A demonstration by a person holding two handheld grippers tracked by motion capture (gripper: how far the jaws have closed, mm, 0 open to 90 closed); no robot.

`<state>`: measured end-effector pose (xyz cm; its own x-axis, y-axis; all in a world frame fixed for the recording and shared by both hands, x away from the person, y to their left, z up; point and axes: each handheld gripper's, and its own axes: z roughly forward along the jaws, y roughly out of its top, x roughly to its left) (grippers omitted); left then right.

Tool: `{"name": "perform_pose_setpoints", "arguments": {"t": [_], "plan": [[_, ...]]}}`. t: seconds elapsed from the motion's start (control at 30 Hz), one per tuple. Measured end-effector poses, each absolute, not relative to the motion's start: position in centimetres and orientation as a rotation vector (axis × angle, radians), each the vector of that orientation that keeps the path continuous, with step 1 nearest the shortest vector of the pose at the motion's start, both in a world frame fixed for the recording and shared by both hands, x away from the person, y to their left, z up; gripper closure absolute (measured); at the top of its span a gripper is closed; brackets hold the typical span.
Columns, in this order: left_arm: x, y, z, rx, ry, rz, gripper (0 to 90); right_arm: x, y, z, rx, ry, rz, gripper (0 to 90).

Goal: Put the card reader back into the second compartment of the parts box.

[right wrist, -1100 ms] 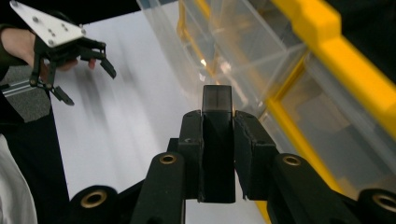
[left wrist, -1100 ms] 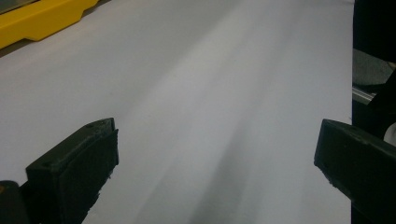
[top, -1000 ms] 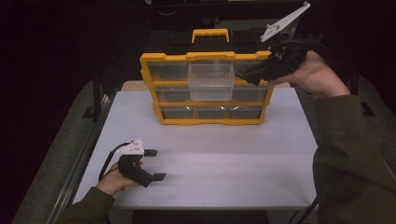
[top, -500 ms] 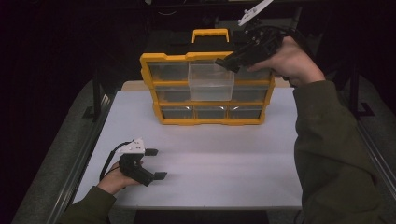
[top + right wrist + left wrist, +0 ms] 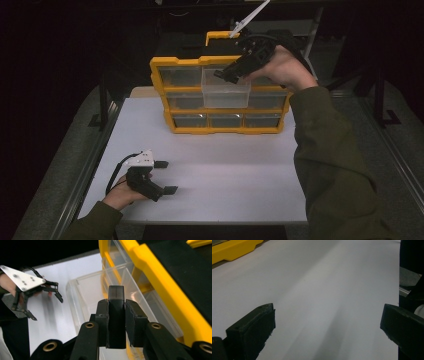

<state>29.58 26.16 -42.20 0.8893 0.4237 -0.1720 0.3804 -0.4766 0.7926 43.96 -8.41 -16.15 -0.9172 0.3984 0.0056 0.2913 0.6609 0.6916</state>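
Black block (image 5: 115,315) clamped in right gripper (image 5: 116,305), above pulled-out clear drawer (image 5: 225,88) of yellow organizer (image 5: 222,95), left gripper (image 5: 165,176) open, resting on white table (image 5: 240,175).

The black block (image 5: 116,315) clamped in the right tool (image 5: 116,305) has its lower end hidden between the pads. The yellow organizer's (image 5: 180,62) back disappears into darkness, drawer contents unreadable.

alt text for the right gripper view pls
The right hand-held gripper is shut on a small black block, above an open clear drawer of a yellow organizer. The left hand-held gripper rests farther off.
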Motion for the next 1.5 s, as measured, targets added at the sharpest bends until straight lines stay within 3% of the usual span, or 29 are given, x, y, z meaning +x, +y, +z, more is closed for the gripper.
{"name": "perform_pose_setpoints", "arguments": {"t": [0.13,0.8,1.5], "plan": [[29.5,26.2,-42.1,2.119,0.578,0.061,0.0,44.1,-8.4,-16.5,0.6,2.703,1.095,59.5],[29.5,26.4,-42.2,2.119,0.595,0.061,0.0,40.3,-14.9,-15.0,0.718,2.59,1.227,43.3],[29.5,26.4,-42.3,2.118,0.596,0.064,0.0,37.7,-16.9,-22.0,0.798,2.504,1.227,21.4]]}}
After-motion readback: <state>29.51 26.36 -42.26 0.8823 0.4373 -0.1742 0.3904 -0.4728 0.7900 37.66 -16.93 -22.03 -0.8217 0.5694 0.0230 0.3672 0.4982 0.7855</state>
